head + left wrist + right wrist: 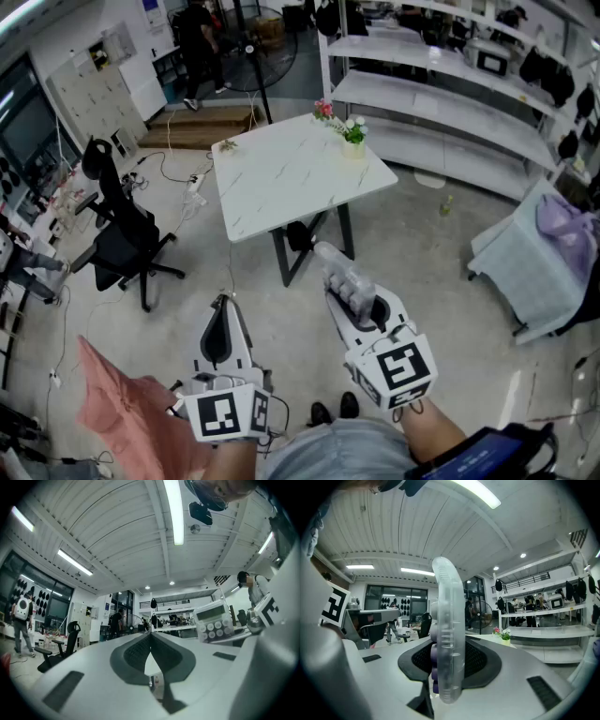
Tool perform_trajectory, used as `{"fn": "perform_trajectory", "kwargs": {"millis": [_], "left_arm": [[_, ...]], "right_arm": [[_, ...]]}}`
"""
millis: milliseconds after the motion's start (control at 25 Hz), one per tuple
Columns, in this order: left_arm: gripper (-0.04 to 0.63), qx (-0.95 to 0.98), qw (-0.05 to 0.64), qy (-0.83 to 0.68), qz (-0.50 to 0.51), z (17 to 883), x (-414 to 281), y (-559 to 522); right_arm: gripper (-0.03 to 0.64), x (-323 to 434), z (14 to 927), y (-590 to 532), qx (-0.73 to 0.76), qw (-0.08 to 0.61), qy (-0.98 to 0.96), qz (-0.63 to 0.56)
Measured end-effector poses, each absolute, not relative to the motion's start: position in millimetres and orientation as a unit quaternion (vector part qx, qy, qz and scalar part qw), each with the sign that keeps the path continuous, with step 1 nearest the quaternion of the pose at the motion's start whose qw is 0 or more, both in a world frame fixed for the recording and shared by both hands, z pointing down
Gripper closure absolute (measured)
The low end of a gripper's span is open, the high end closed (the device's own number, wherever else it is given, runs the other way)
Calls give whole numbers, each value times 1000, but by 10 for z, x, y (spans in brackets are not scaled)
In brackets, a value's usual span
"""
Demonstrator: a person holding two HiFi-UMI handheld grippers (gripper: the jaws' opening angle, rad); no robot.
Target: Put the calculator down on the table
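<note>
Head view shows two grippers short of the one white table (291, 178): the right gripper (356, 295) pinches the single calculator (337, 270) edge-on in the air, and the left gripper (223, 300) has its jaws pressed together, empty.

The table (291, 178) is white marble with grey veins; flowers (345, 125) on its far corner are pink and white; the chair (122, 239) left of the table is black; the calculator (342, 277) is translucent white; the left gripper (151, 639) and right gripper (450, 646) are white and black.
</note>
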State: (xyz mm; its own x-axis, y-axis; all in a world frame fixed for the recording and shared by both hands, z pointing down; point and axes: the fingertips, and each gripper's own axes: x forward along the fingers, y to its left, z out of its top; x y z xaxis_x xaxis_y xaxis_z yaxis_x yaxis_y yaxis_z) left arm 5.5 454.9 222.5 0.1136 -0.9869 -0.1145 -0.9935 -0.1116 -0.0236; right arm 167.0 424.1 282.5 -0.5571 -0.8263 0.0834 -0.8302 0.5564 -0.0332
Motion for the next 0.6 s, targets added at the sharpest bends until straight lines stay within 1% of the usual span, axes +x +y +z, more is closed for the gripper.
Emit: {"fn": "perform_trajectory", "kwargs": {"millis": [600], "left_arm": [[588,-732,33,680,18,2421,279,4314]], "right_arm": [[471,1913,2905,3911,455,25,-889,50]]}}
